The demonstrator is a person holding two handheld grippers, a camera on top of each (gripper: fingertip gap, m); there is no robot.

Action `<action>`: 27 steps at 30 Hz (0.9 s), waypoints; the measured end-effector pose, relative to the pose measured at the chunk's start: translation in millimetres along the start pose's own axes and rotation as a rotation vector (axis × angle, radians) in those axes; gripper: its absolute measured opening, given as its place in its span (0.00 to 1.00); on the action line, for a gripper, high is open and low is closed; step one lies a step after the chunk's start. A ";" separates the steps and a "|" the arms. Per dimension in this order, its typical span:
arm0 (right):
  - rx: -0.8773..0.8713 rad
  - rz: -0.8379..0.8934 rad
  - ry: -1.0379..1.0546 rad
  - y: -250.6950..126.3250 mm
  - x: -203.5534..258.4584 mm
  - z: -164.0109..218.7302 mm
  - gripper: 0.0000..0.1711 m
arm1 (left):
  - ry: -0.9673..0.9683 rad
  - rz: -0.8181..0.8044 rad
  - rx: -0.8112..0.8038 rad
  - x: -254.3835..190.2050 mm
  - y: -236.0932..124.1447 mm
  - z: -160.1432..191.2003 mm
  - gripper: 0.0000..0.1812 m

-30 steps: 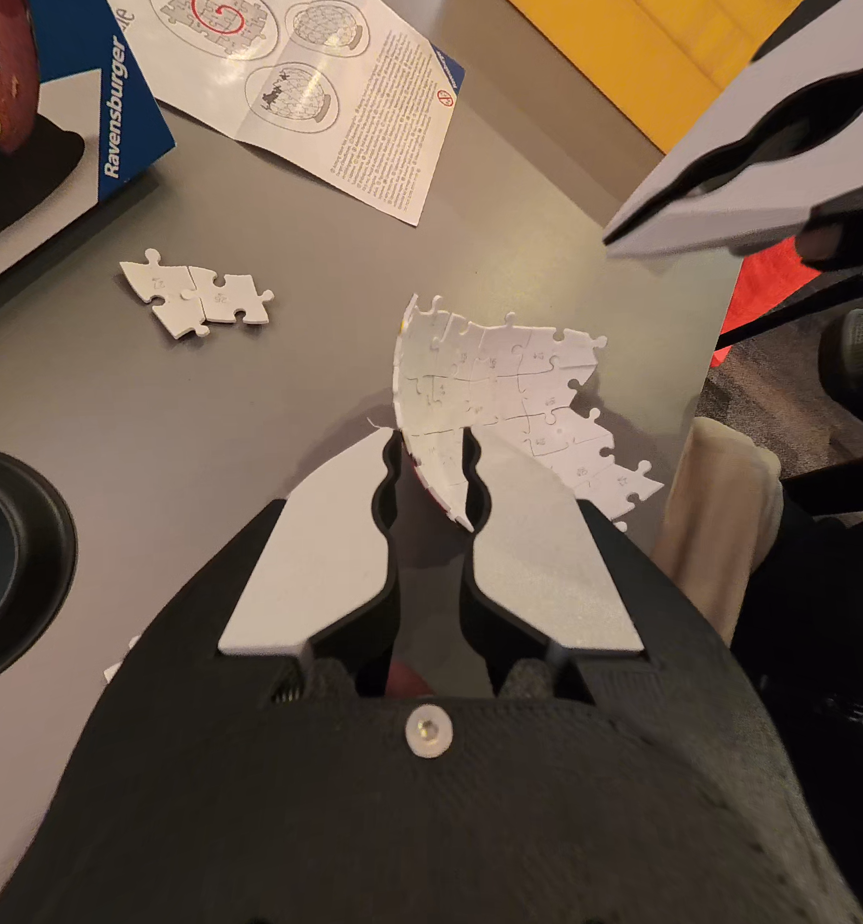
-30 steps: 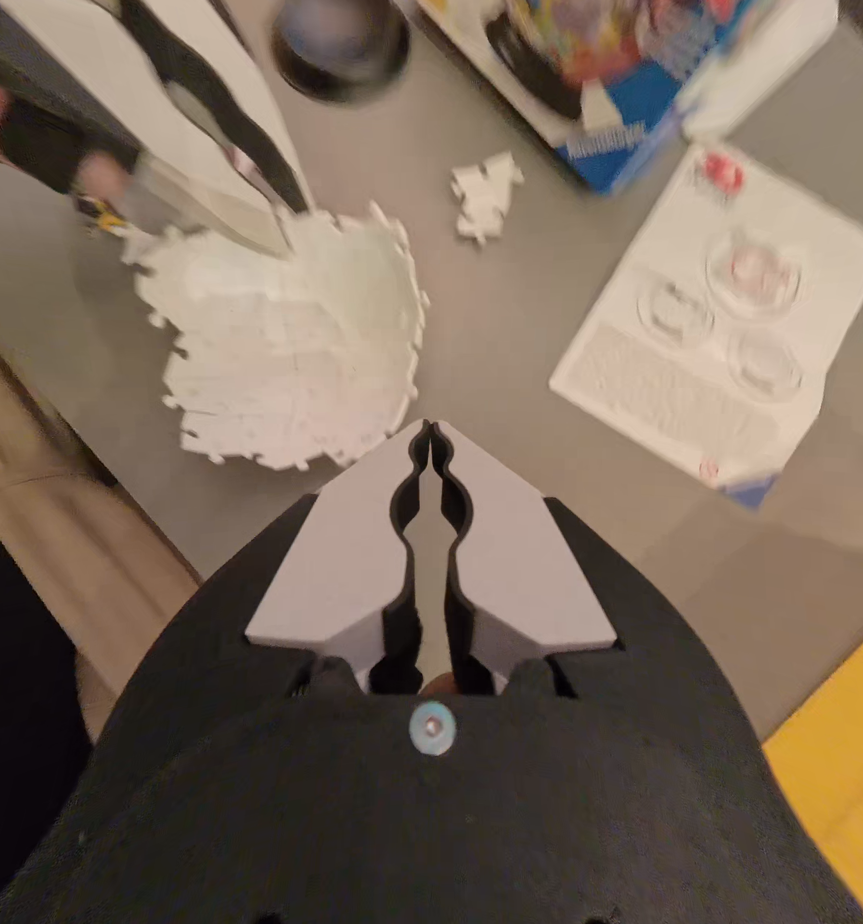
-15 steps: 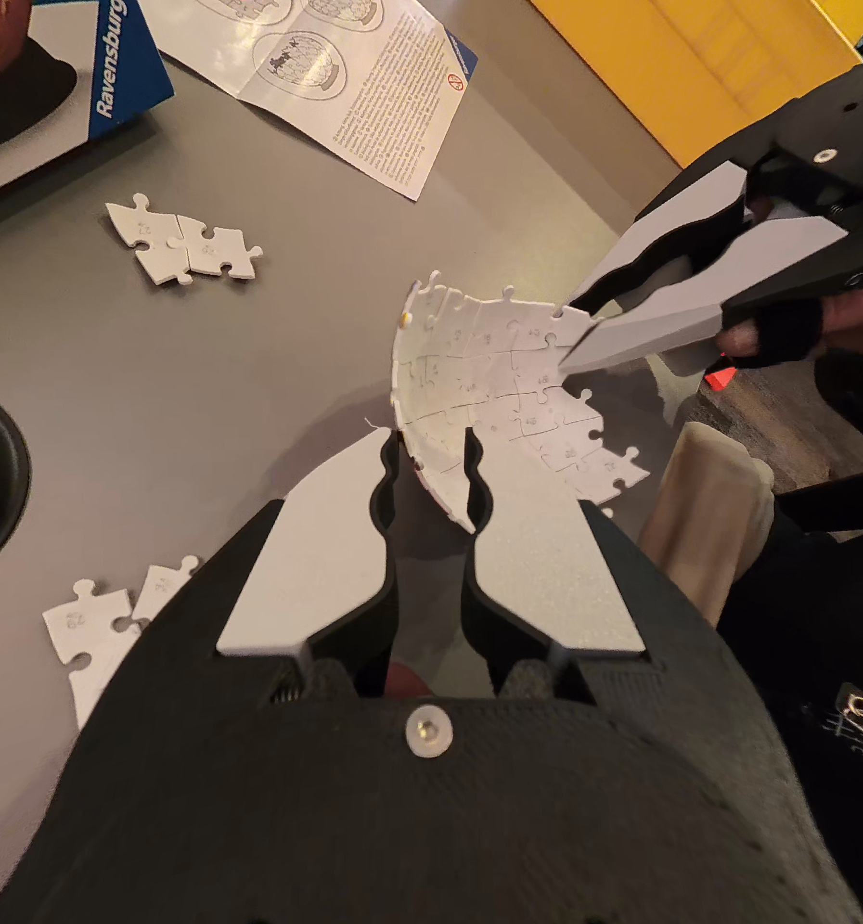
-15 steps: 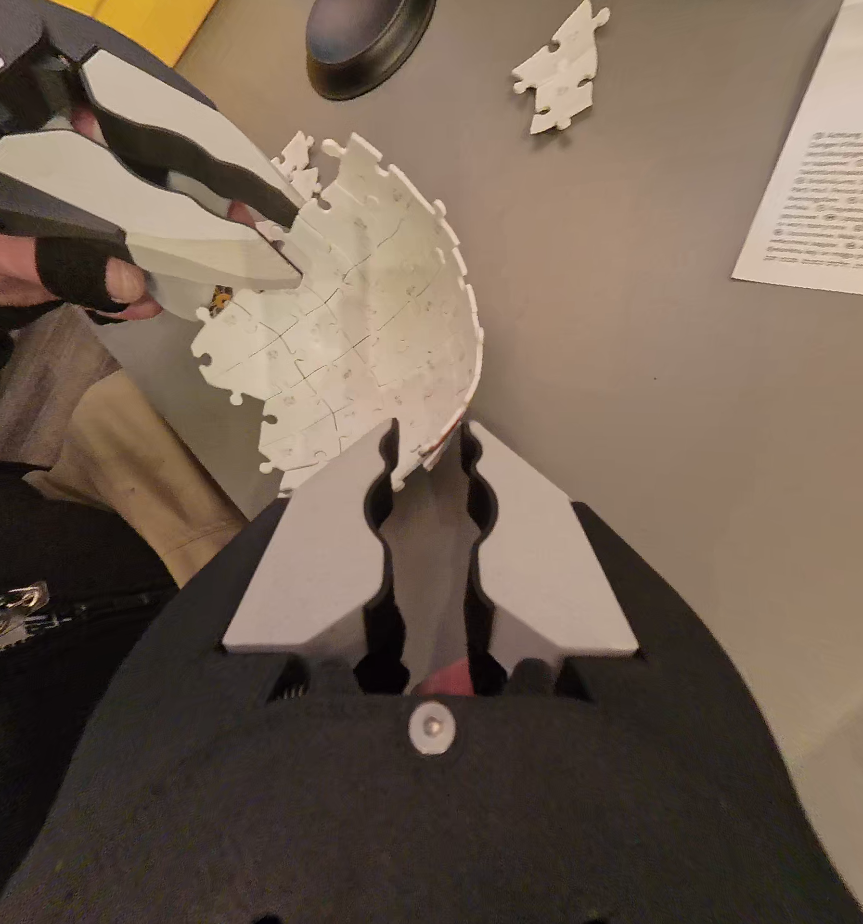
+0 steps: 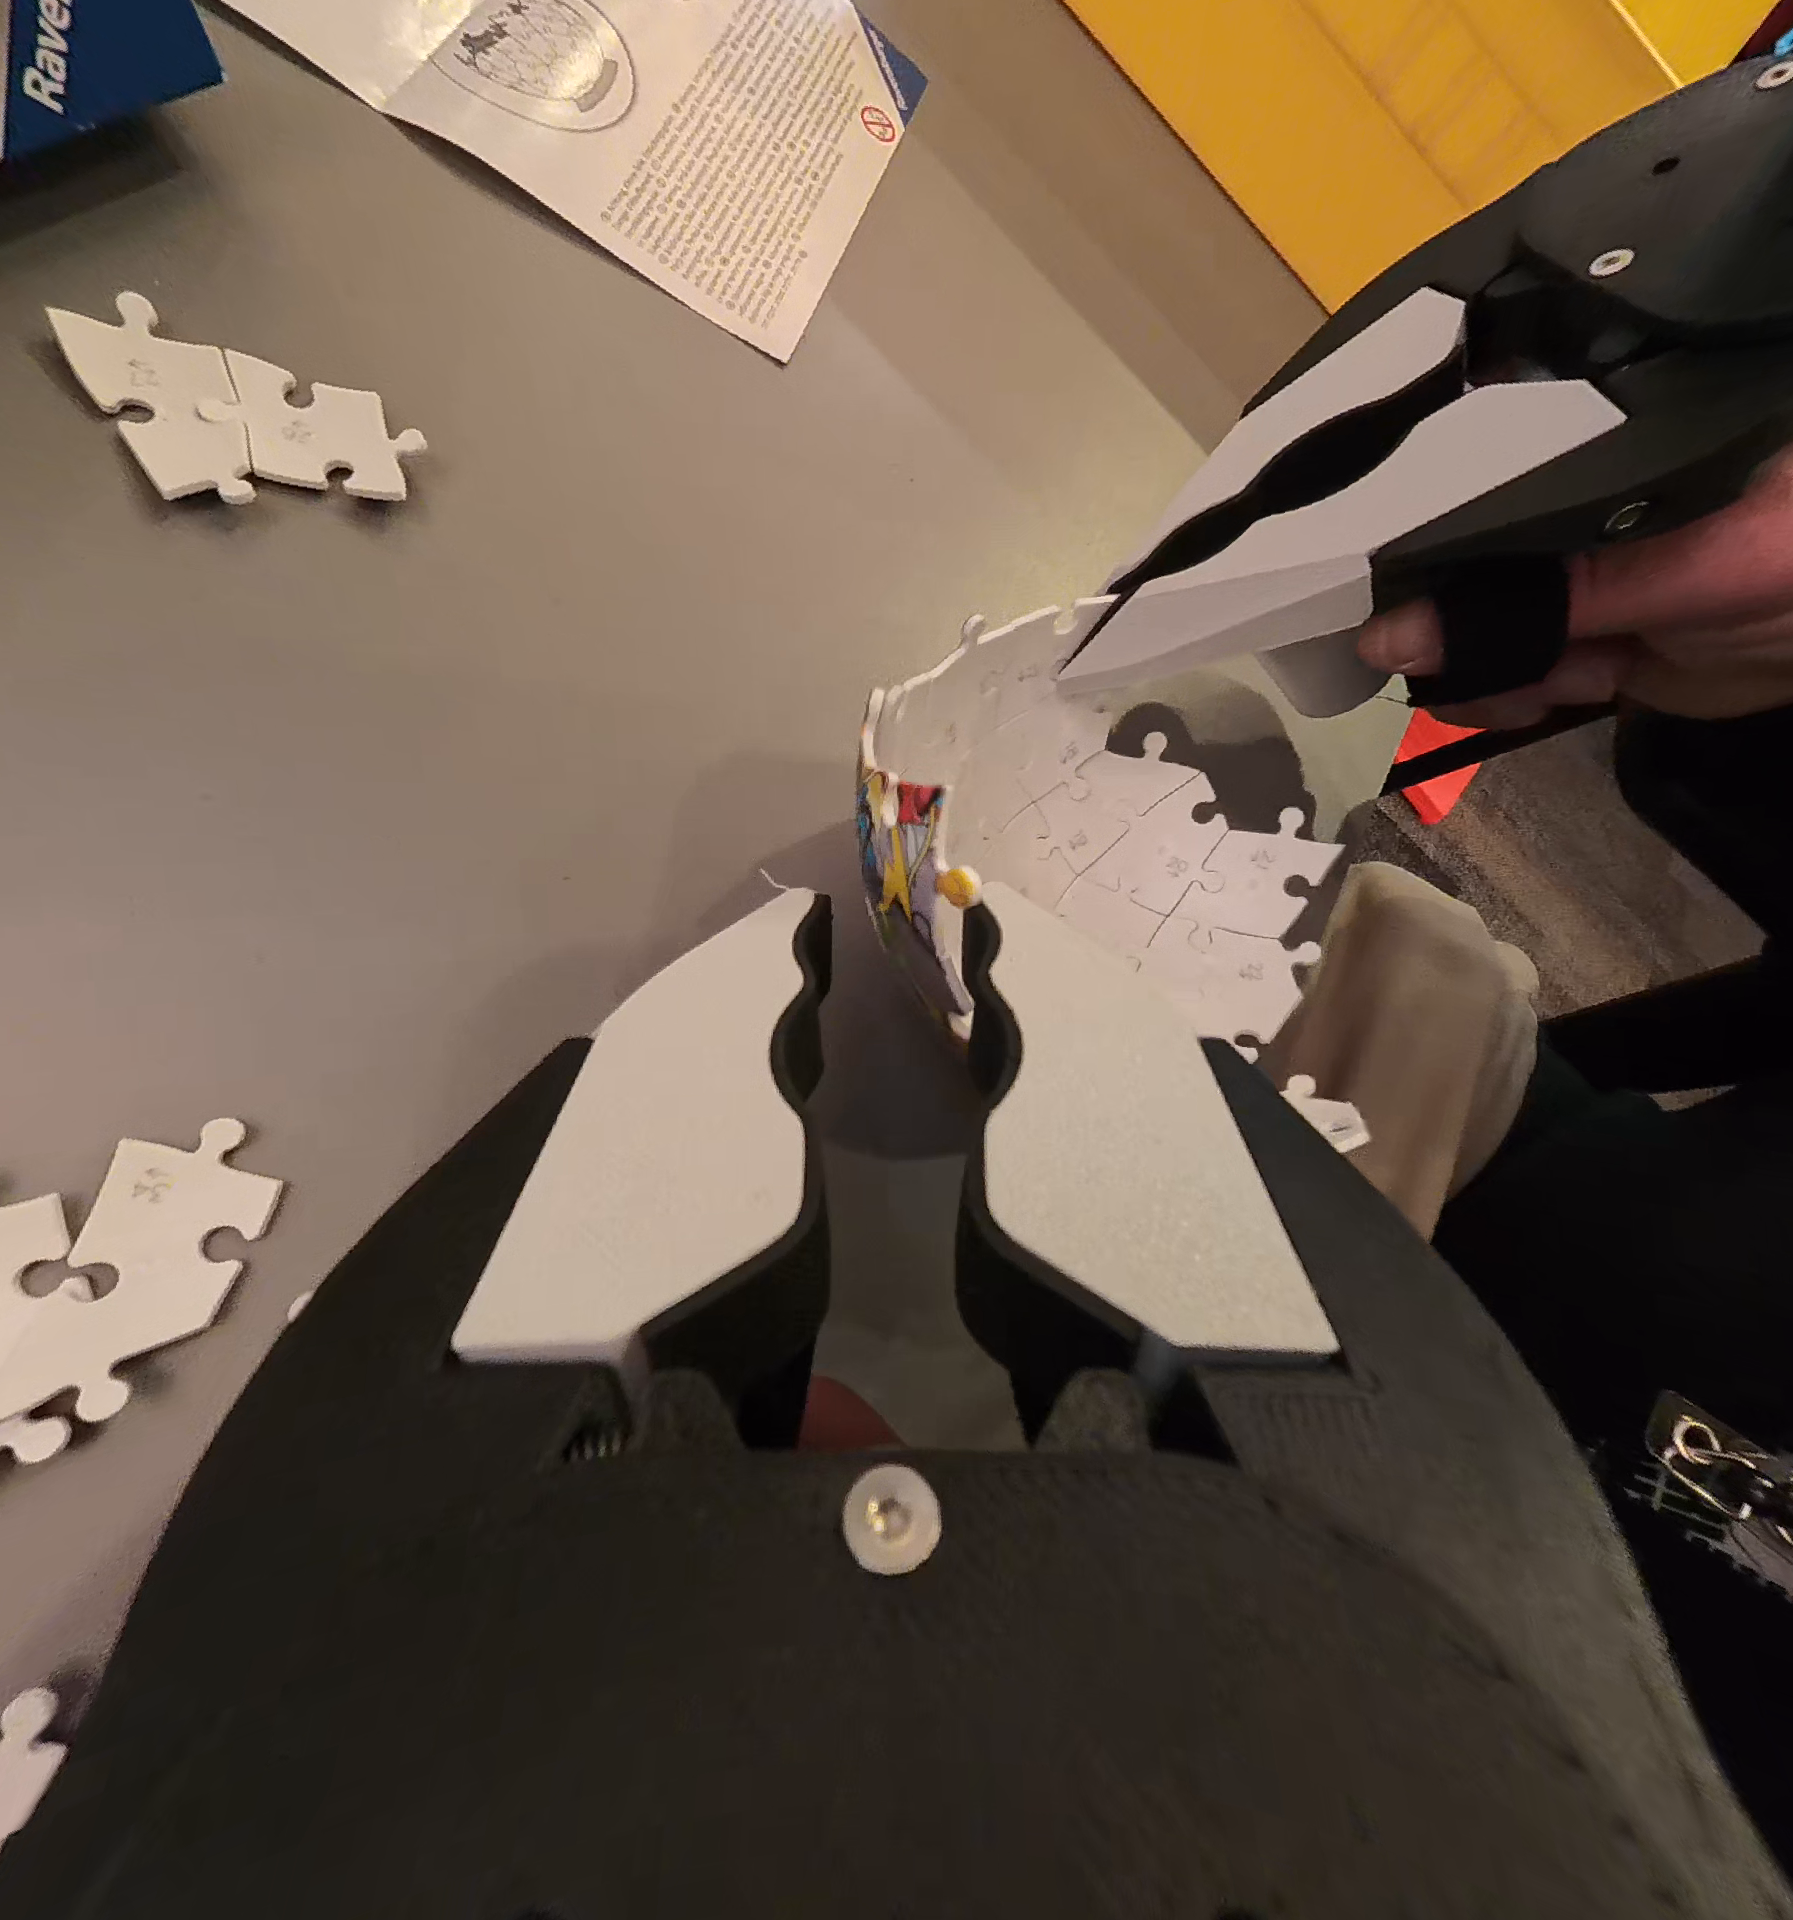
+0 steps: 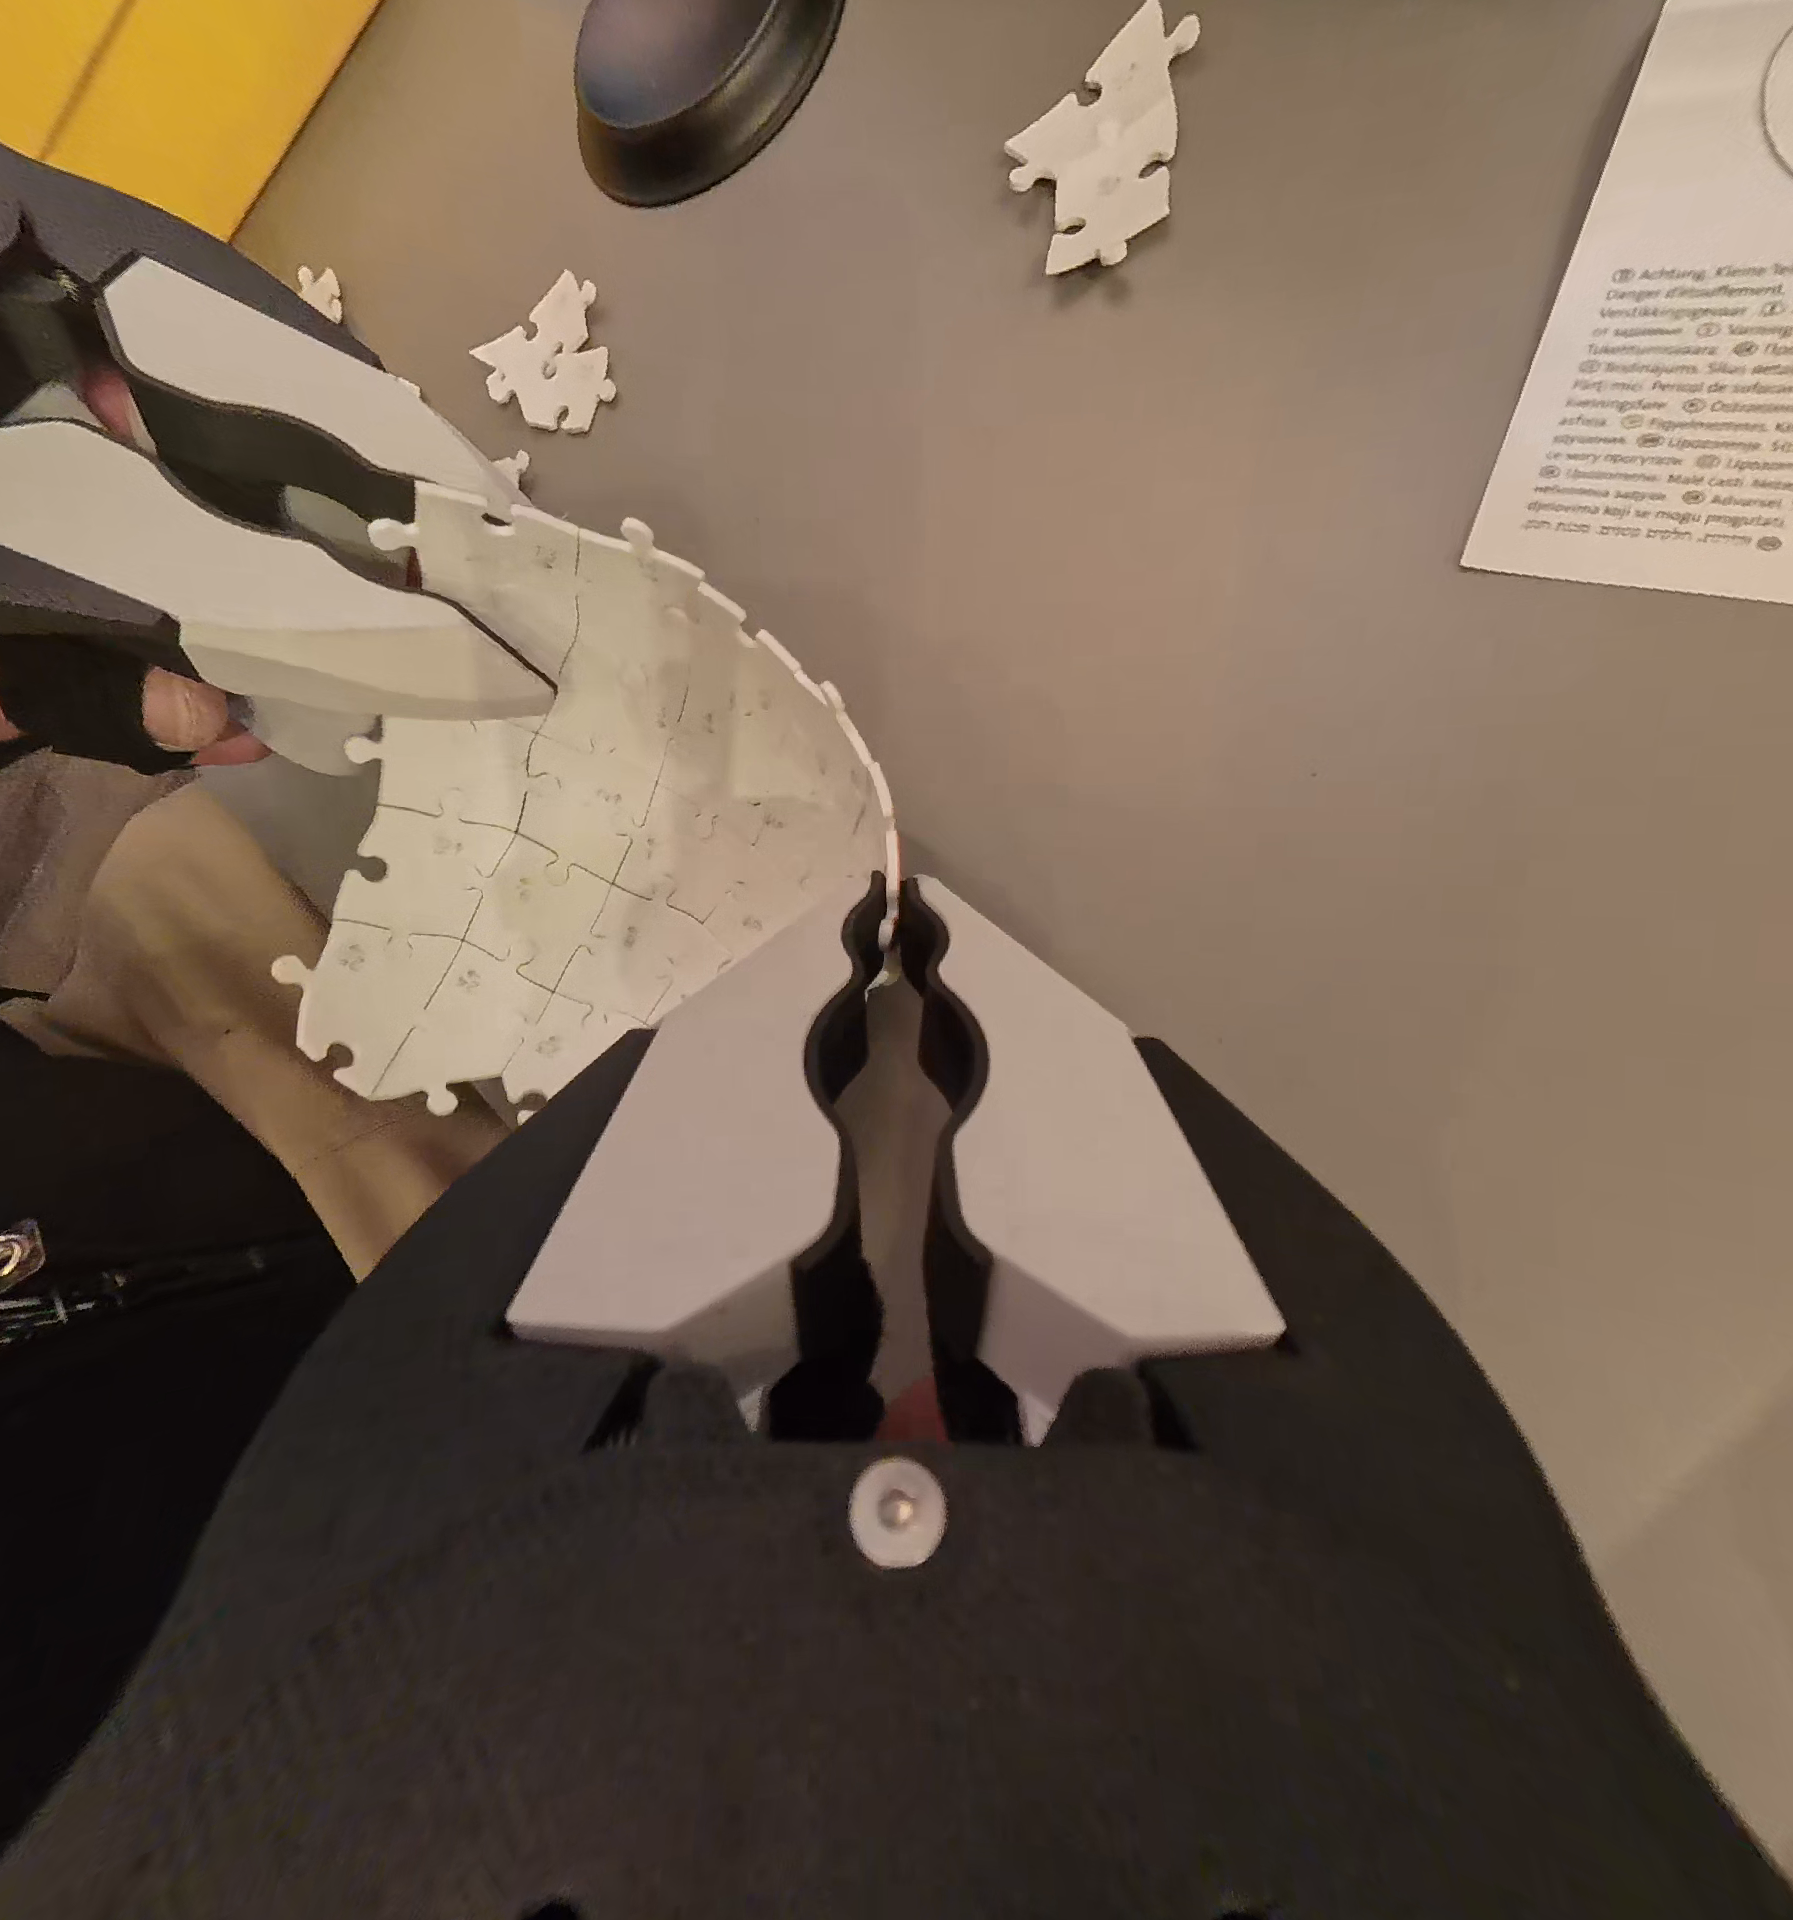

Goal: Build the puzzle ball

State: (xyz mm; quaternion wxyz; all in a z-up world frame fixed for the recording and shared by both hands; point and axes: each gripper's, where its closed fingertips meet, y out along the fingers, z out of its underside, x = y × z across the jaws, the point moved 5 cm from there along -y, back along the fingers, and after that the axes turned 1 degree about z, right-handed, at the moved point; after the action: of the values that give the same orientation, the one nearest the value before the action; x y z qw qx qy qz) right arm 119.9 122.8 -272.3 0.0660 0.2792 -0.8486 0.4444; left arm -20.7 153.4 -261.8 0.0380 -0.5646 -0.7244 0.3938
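A curved white shell of joined puzzle pieces (image 5: pixel 1110 842) is held up over the grey table's near edge. It also shows in the right wrist view (image 6: pixel 611 831). Its printed, coloured outer face shows between my left fingers. My left gripper (image 5: pixel 897 914) holds one edge of the shell with its jaws a little apart; it also shows in the right wrist view (image 6: pixel 523 597). My right gripper (image 6: pixel 894 894) is shut on the thin rim at the other side. It shows at the upper right of the left wrist view (image 5: pixel 1084 644).
Small groups of joined white pieces lie on the table (image 5: pixel 237 405) (image 5: pixel 92 1268) (image 6: pixel 1105 177) (image 6: pixel 549 358). A paper leaflet (image 5: pixel 663 135) (image 6: pixel 1702 364), a blue box (image 5: pixel 71 62) and a black round stand (image 6: pixel 694 94) lie farther off. A person's beige trouser leg (image 5: pixel 1411 1039) is below the shell. The left gripper's tips are roughly 8 centimeters from the right gripper's.
My right gripper came in from the side, opened around the shell's rim and closed on it. The shell turned, so its coloured face now shows between my left fingers.
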 end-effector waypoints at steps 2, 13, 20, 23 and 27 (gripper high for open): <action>-0.003 -0.014 0.010 1.0 -0.3 0.1 0.00 | -0.001 0.004 -0.003 -0.3 -0.1 0.0 0.13; -0.018 -0.043 0.056 6.7 -3.1 -1.0 0.04 | 0.002 -0.001 0.001 -3.3 5.4 4.3 0.11; -0.023 -0.043 0.010 6.6 -3.0 -6.4 0.00 | -0.003 -0.006 -0.007 -1.7 5.5 4.4 0.12; -0.031 -0.047 0.018 8.6 -3.7 -8.8 0.00 | -0.014 -0.020 -0.010 1.1 4.8 4.7 0.10; 0.010 -0.074 0.016 4.8 -3.0 -2.5 0.08 | -0.034 -0.033 -0.021 2.4 5.1 7.1 0.08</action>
State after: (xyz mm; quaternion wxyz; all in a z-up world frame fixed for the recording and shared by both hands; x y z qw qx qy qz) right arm 119.5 128.1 -275.4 0.0881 0.3073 -0.8349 0.4480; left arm -21.0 152.0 -270.7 0.0264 -0.5464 -0.7380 0.3951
